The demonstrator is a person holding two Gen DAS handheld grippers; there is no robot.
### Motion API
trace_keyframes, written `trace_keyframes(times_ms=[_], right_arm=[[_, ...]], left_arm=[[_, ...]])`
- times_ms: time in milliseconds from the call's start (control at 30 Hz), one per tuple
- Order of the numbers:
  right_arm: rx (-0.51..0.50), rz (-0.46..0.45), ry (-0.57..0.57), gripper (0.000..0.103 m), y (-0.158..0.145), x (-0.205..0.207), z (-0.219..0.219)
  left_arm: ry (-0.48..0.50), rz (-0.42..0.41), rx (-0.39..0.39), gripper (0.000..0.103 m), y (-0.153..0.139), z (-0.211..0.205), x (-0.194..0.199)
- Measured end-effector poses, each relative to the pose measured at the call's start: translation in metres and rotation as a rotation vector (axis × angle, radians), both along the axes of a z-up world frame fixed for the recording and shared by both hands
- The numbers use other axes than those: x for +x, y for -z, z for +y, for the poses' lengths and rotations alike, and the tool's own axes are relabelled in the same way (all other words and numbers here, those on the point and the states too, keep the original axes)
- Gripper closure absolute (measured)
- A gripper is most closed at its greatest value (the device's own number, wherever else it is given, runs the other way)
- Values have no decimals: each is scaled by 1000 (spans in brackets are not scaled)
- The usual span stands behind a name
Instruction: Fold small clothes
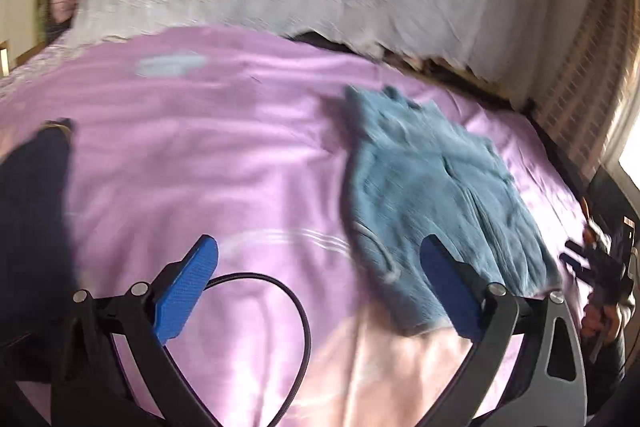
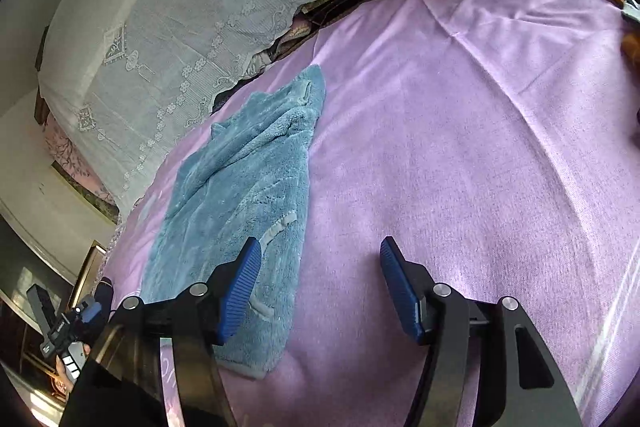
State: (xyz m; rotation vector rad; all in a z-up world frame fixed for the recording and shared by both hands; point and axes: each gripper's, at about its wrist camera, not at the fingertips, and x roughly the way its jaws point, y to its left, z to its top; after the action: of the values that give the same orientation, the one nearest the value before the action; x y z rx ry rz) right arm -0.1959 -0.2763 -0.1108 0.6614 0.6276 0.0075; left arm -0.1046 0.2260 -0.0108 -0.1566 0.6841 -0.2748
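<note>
Hovering released: left tool (image 1: 320, 267), right tool (image 2: 320, 275). Lying limp on bed (image 2: 460, 147): fleece garment (image 2: 240, 187); soft, light; pinching hem corners advised.

Big bed covered in a lilac sheet (image 2: 460, 147), pretty creased, with sunlight washing out a patch near its close edge. Past the far edge there's a sofa under a white lace cover (image 2: 160, 39), flower patterns stitched in. Pale wall (image 2: 24, 39) behind that. In the left wrist view a bright window (image 1: 630, 147) sits at the right, brick-patterned wall (image 1: 580, 87) beside it.
</note>
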Motion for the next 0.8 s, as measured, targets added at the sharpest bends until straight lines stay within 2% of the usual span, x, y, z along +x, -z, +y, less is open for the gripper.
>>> trace_keyframes(times_ms=[67,133,267,333,400,500,567,633,800], right_arm=[[-29,12,-25,41,-3,2,7],[-51,20,-59,41,-6,0,15],[-71,50,-118,41,-8,-6,25],[-73,60,-138,41,-8,-10,27],[-67,66,-153,41,-8,-13,28],[-46,83,-178,41,-5,-11,31],[-25,91,-206,41,-1,-9,35],[-47,100,-229,42,0,-8,43],[-44,103,-253,52,3,-3,52]], left_arm=[[-7,37,-23,5,-8,12,0],[26,75,-63,5,-7,10,-1],[185,188,-149,5,21,-34,6],[229,257,-136,5,44,-60,12],[232,293,-90,5,61,-77,16],[245,285,-61,5,66,-86,14],[273,292,-99,5,63,-82,13],[287,291,-109,5,62,-83,14],[291,302,-158,5,65,-83,31]])
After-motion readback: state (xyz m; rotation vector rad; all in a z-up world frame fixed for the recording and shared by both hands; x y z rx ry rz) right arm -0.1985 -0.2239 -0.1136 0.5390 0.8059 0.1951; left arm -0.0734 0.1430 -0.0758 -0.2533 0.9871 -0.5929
